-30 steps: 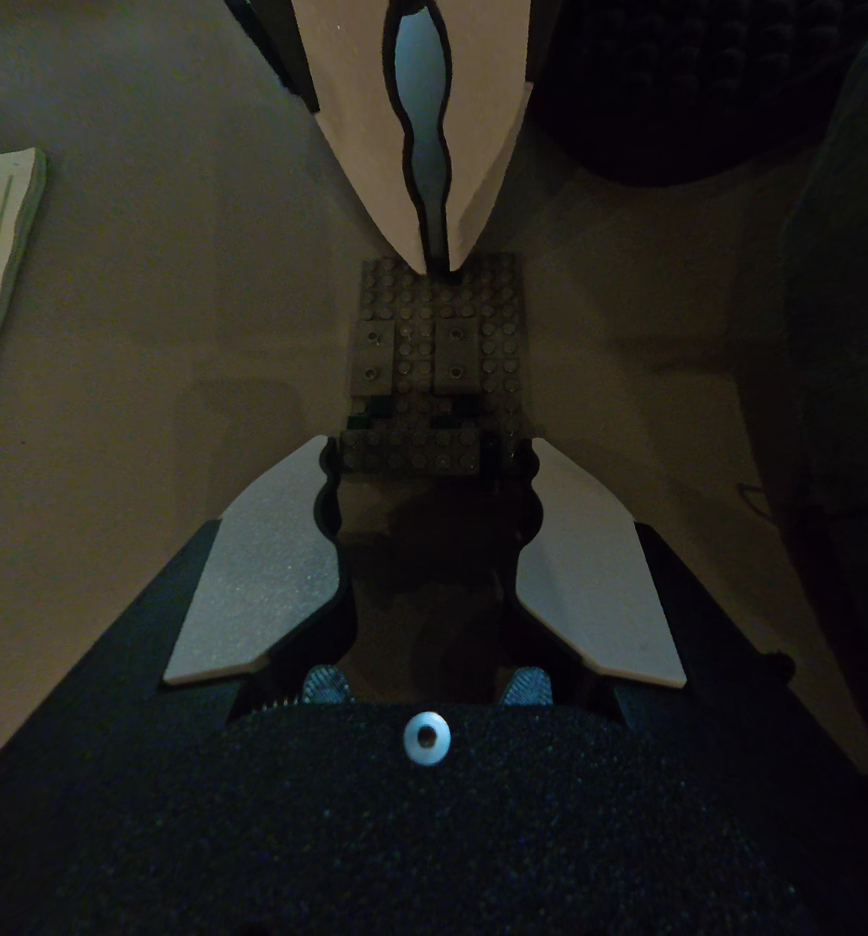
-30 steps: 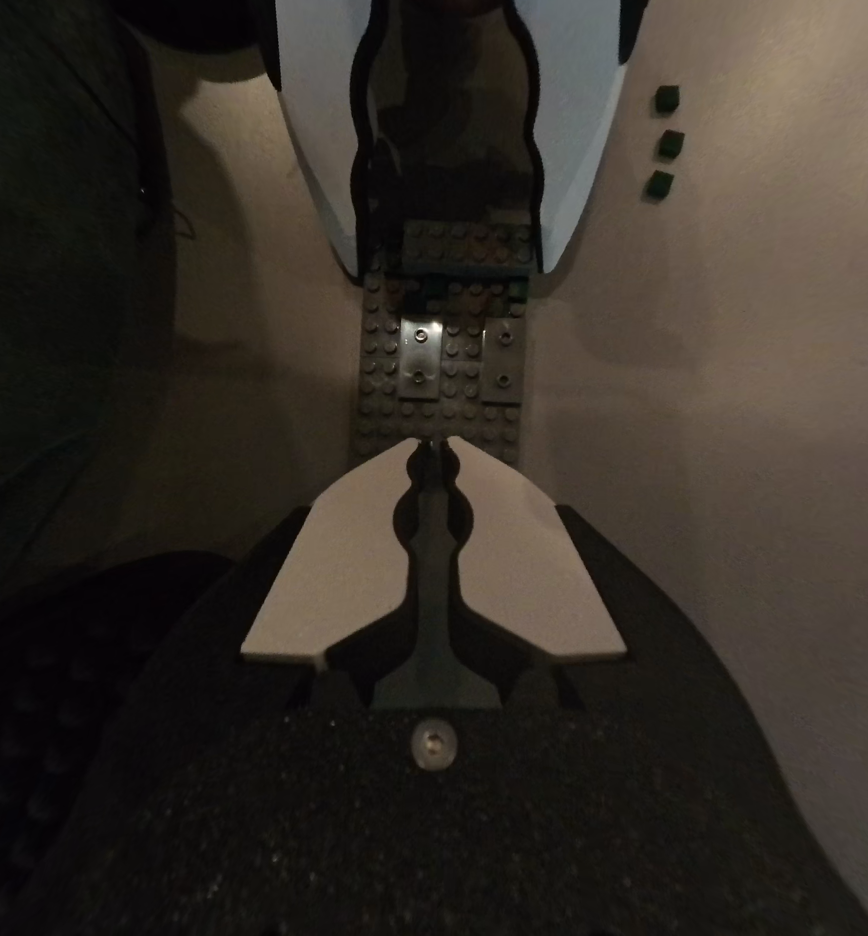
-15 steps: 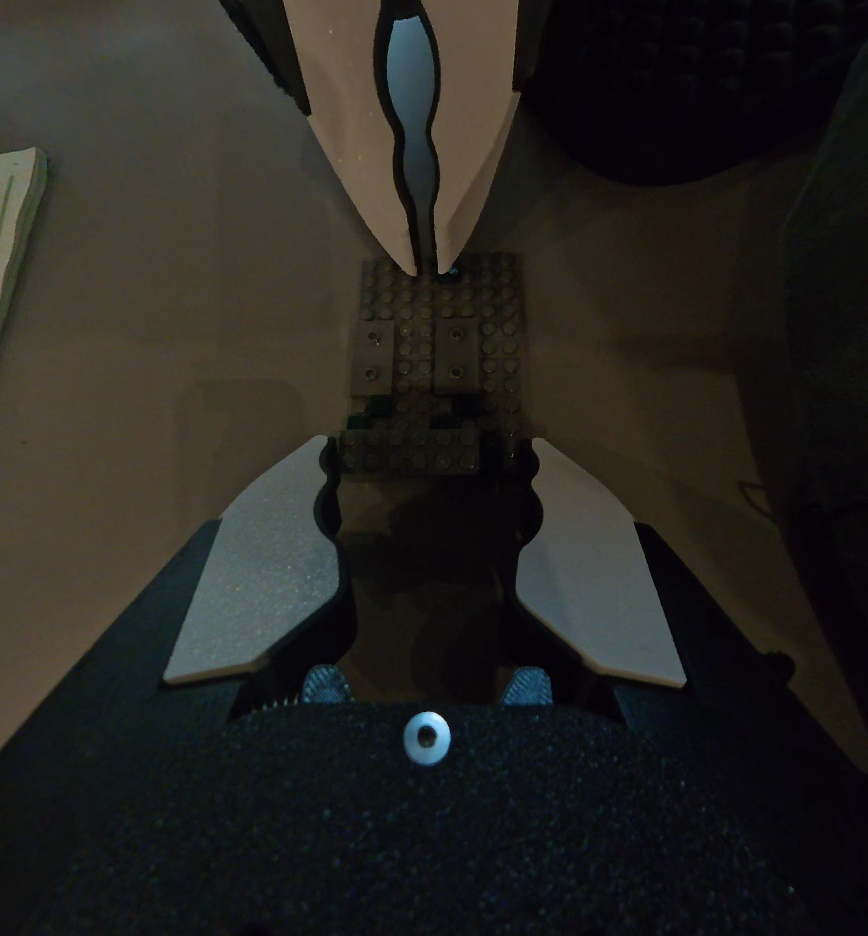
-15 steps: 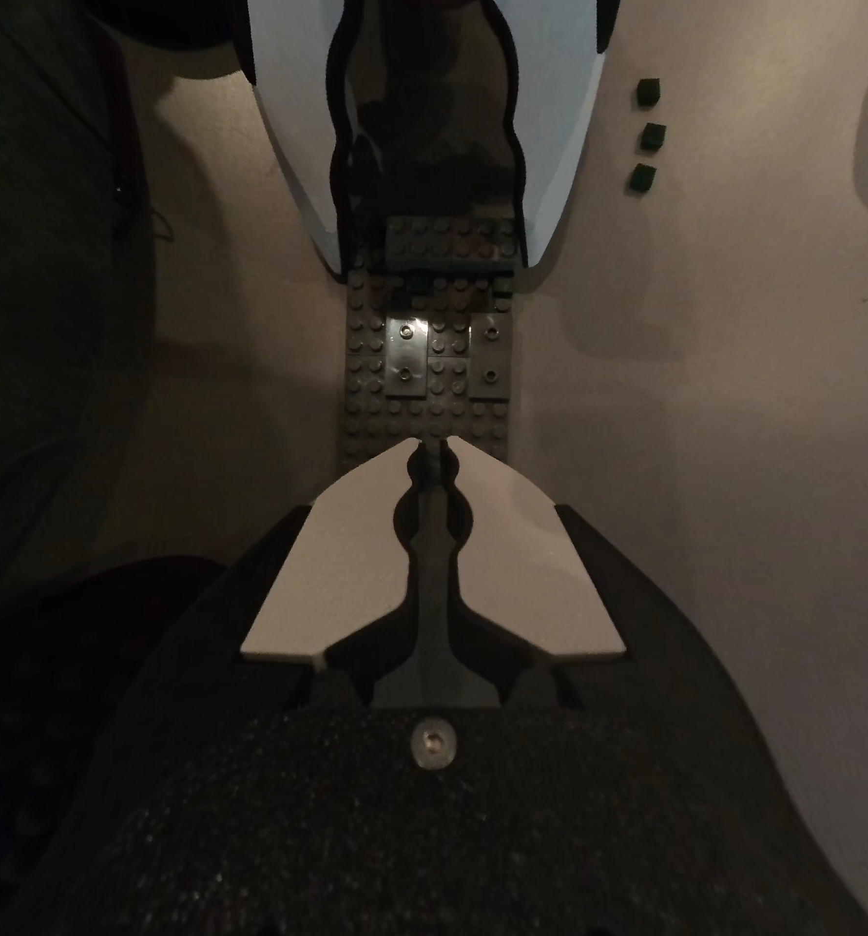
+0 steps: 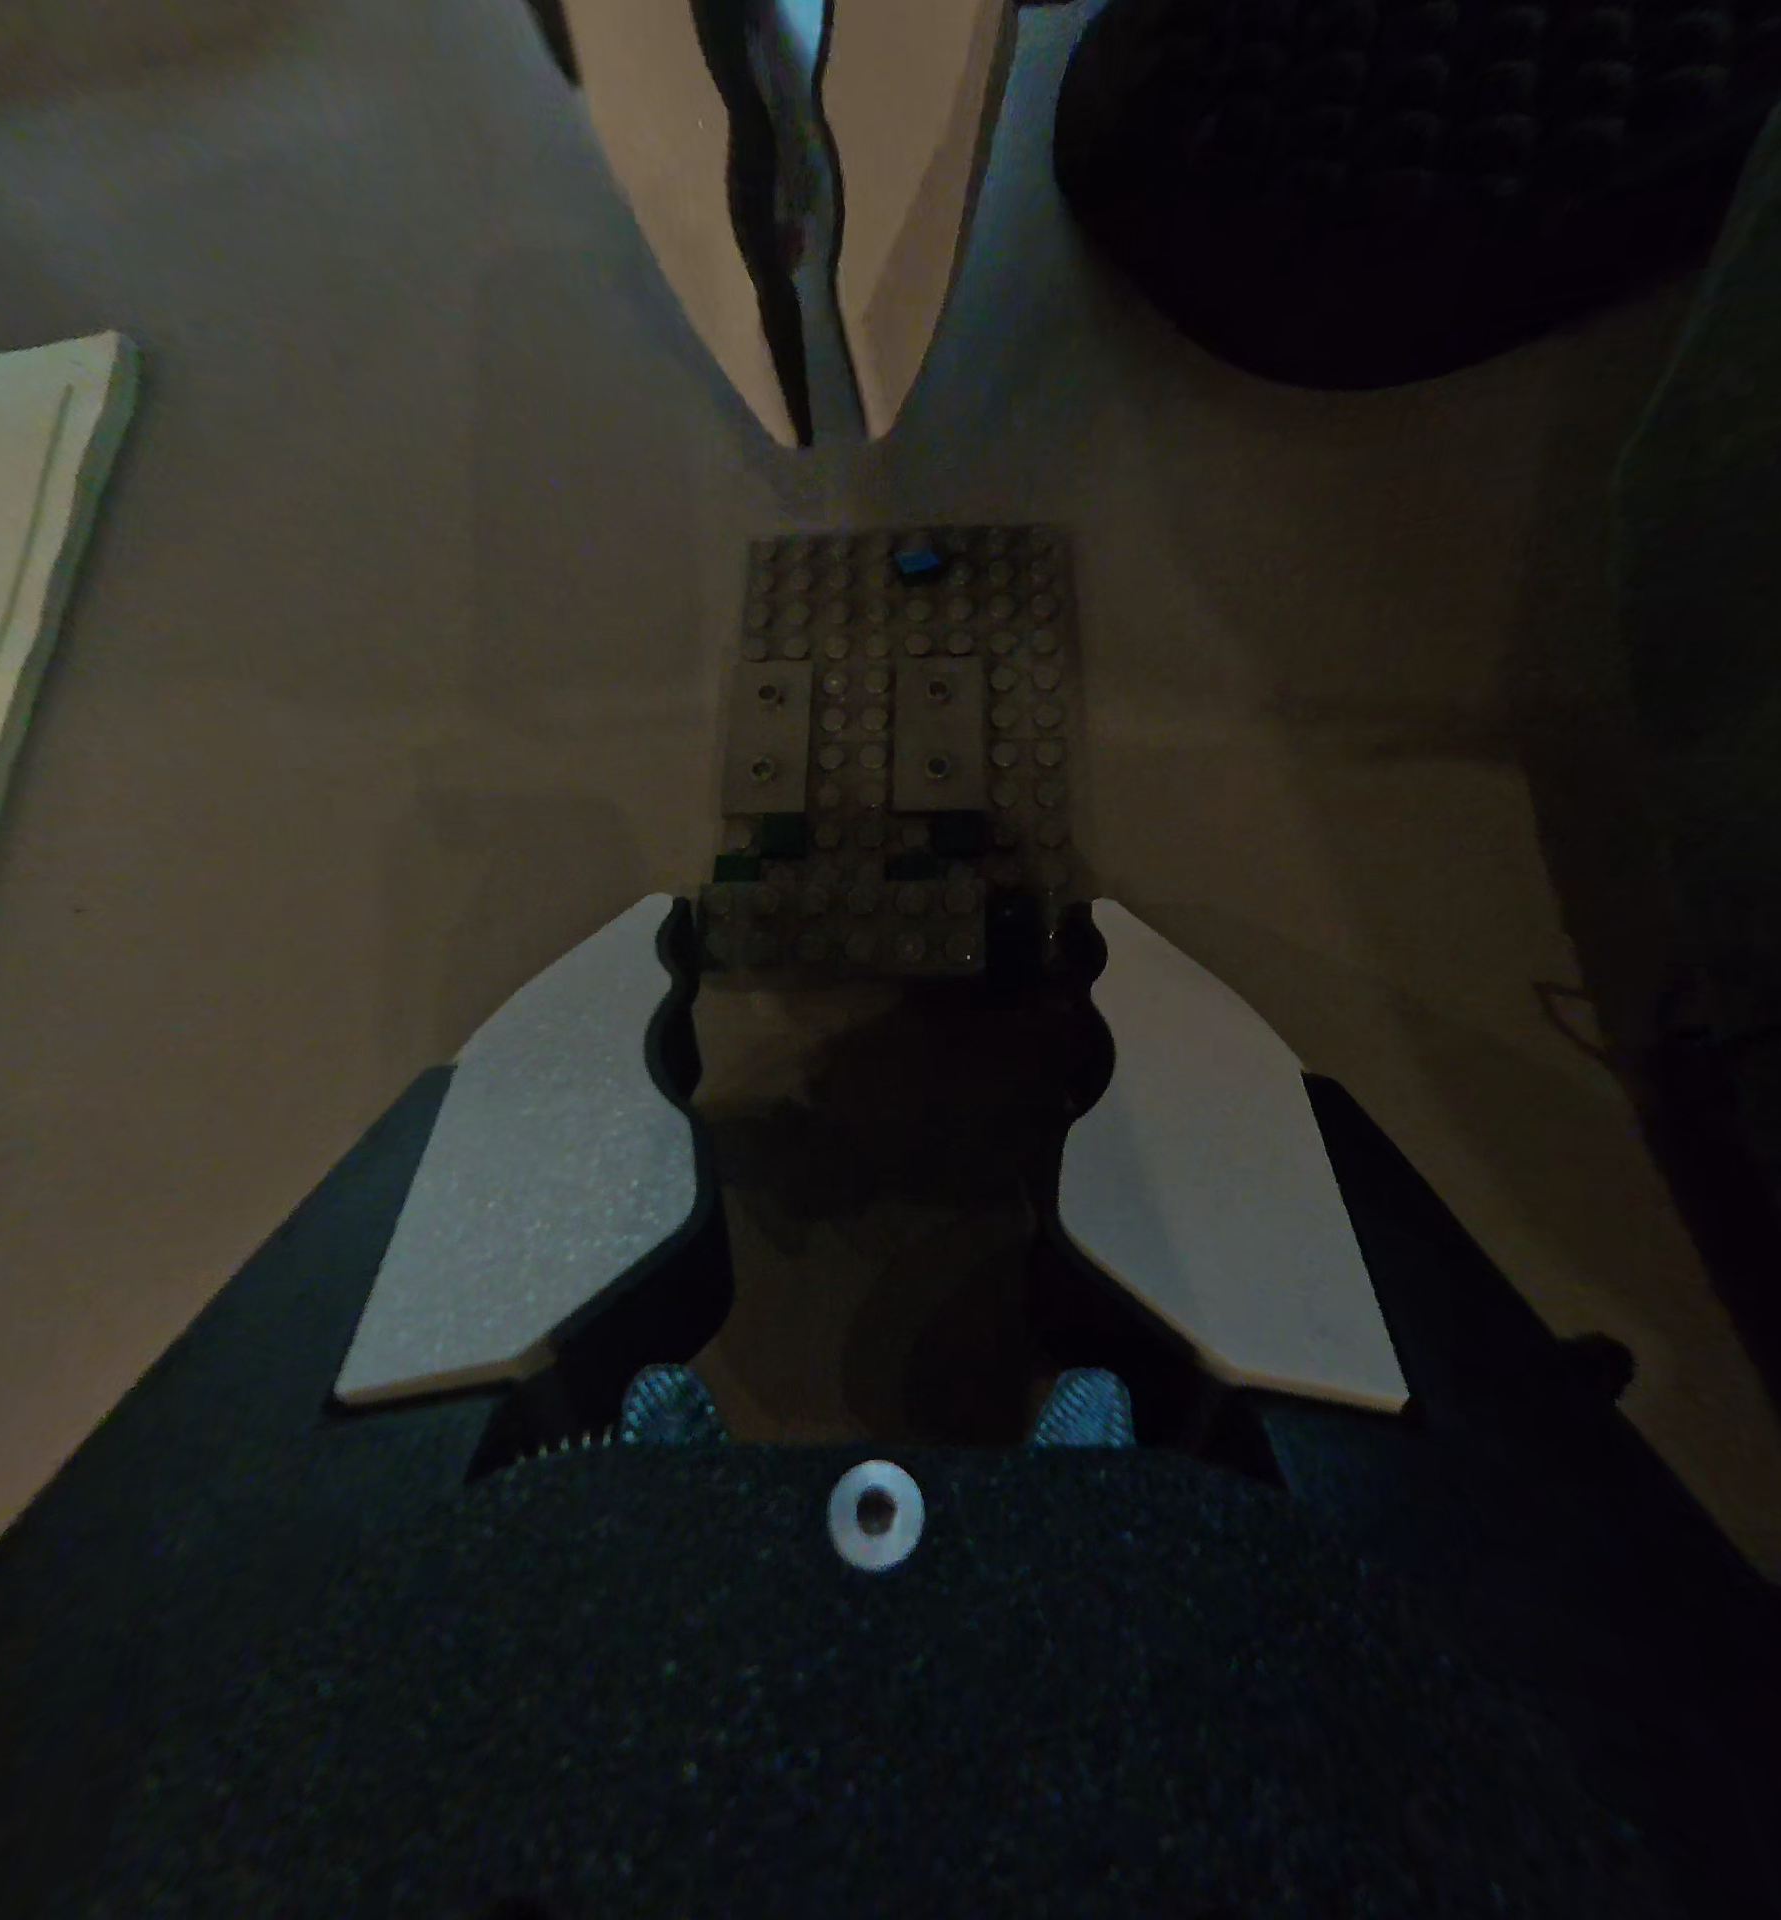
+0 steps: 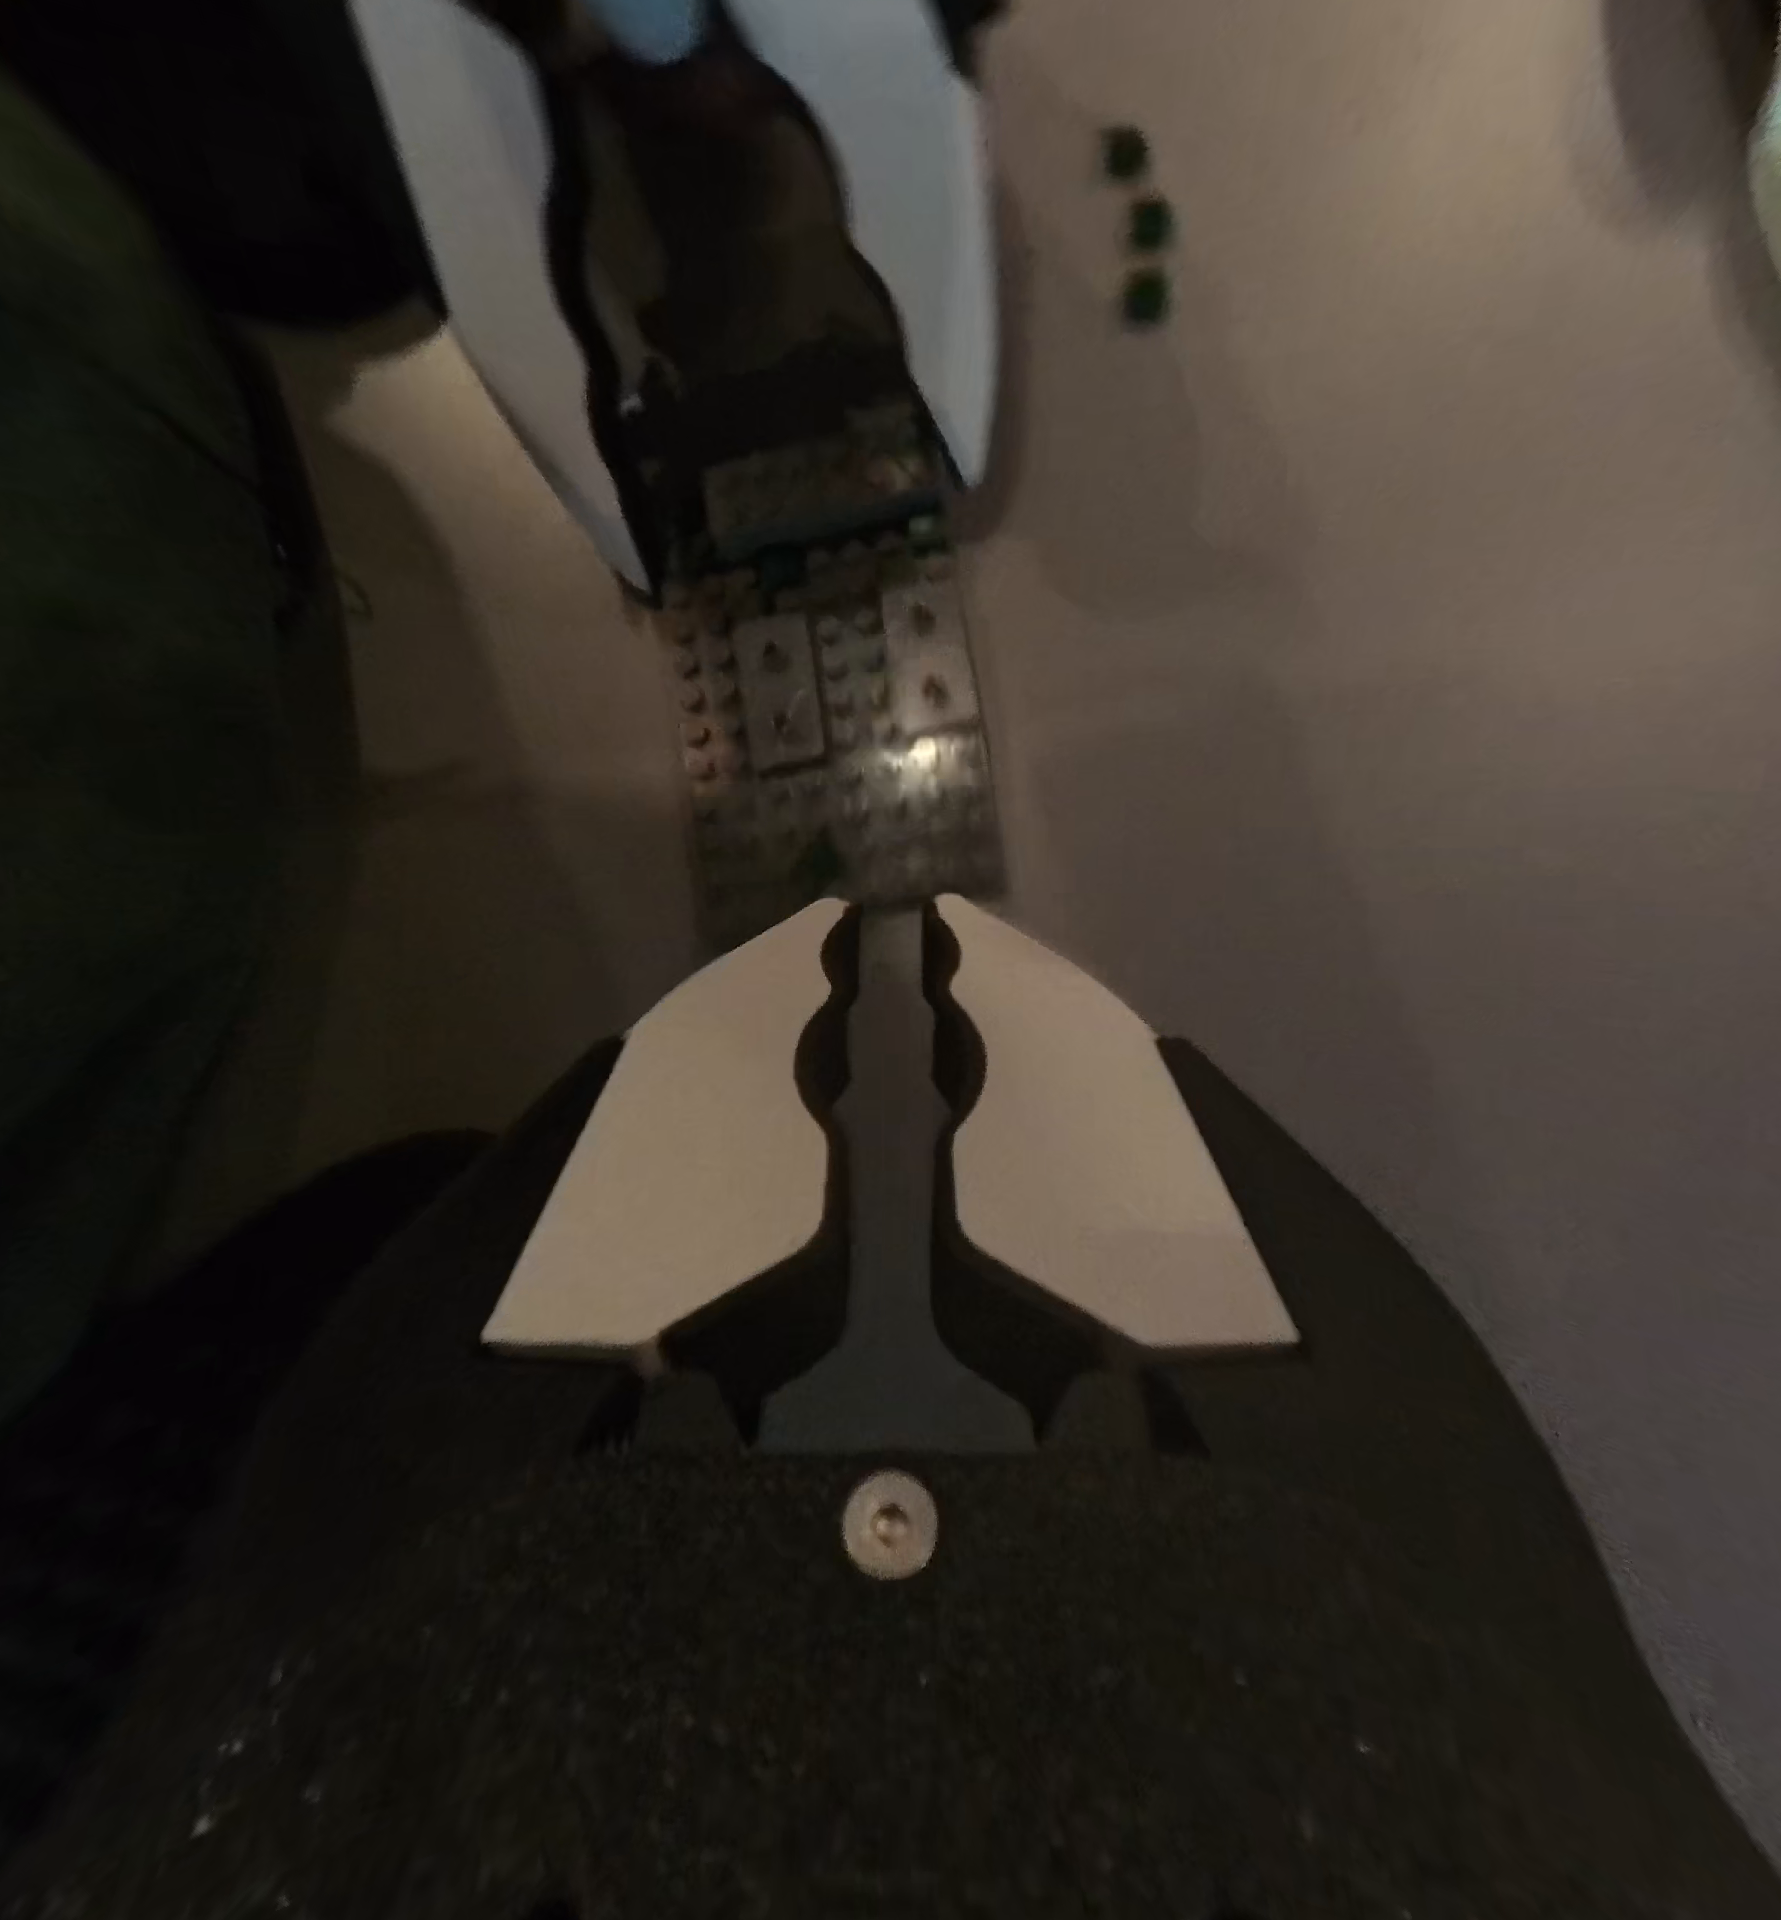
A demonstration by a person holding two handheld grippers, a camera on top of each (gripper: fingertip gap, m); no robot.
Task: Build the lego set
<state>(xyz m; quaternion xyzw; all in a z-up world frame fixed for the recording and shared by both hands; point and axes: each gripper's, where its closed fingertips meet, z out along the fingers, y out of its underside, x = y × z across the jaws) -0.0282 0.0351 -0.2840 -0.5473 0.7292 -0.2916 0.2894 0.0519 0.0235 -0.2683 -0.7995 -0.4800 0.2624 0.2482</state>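
Note:
A grey studded baseplate [image 5: 855,623] lies on the tan table, with two smooth grey tiles [image 5: 766,738] and a grey brick [image 5: 844,930] on its near end. My left gripper [image 5: 881,925] is shut on the plate's near end, one finger on each side. A small blue piece [image 5: 914,564] sits on the plate's far end. My right gripper [image 6: 891,909] is open by a narrow gap and empty. It hovers just off the plate's [image 6: 834,748] end, and also shows in the left wrist view [image 5: 834,436]. The right wrist view is blurred.
Three small green pieces [image 6: 1141,294] lie in a row on the table beside the plate. A booklet [image 5: 13,540] lies at the left edge. A dark round object [image 5: 1385,156] and dark cloth [image 5: 1748,623] are on the other side. About 9 cm separates my left fingertips from my right.
My right gripper has opened slightly and drawn back from the plate's far end, leaving the small blue piece on the studs. My left gripper has kept its hold.

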